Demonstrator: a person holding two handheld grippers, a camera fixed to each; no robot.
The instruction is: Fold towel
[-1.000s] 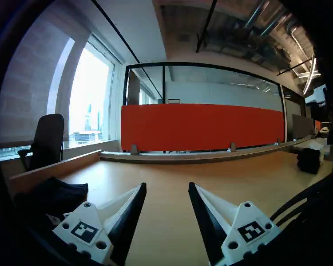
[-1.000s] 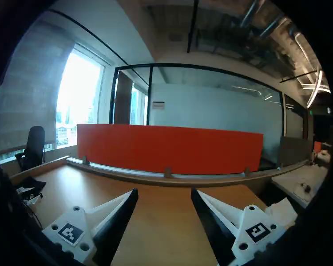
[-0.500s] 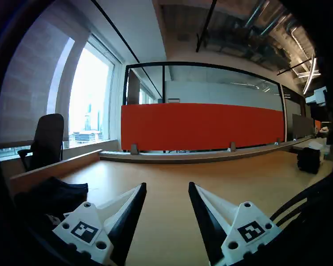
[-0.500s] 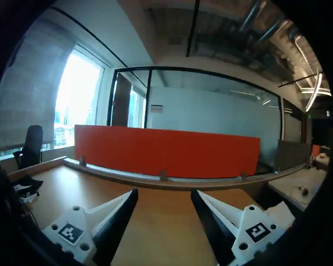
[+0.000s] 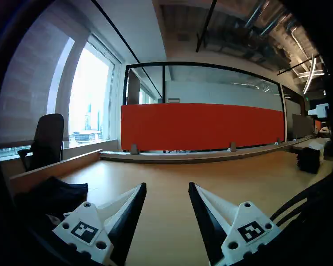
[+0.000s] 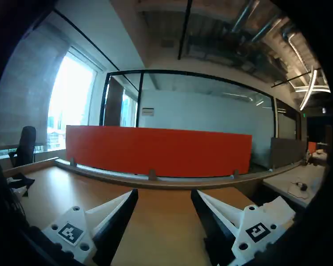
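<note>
Orange-red divider panel (image 5: 202, 126) is standing along the far edge of the wooden desk (image 5: 166, 170), straight ahead of both grippers. In the left gripper view, the left gripper (image 5: 166, 184) is hovering low over the desk with its two white fingers spread well apart, gripping nothing, and bare wood is showing through the gap between them. A dark cloth (image 5: 51, 195), which is probably the towel though I cannot tell for sure, is lying bunched on the desk just beside the outer side of this gripper's left finger, not touching either finger. Farther off to that same side, an office chair (image 5: 46, 139) is standing in front of a bright window (image 5: 89, 106). Well off to this gripper's right, a dark stack (image 5: 308, 160) is sitting on the desk; what it is made of is too small to tell. In the right gripper view, the right gripper (image 6: 164, 191) is also pointing along the desk toward the panel, its fingers likewise standing wide apart and holding nothing. A crumpled white thing (image 6: 279, 207) is lying just beyond its right finger, partly hidden behind that finger, and whether it is cloth or paper is unclear.
</note>
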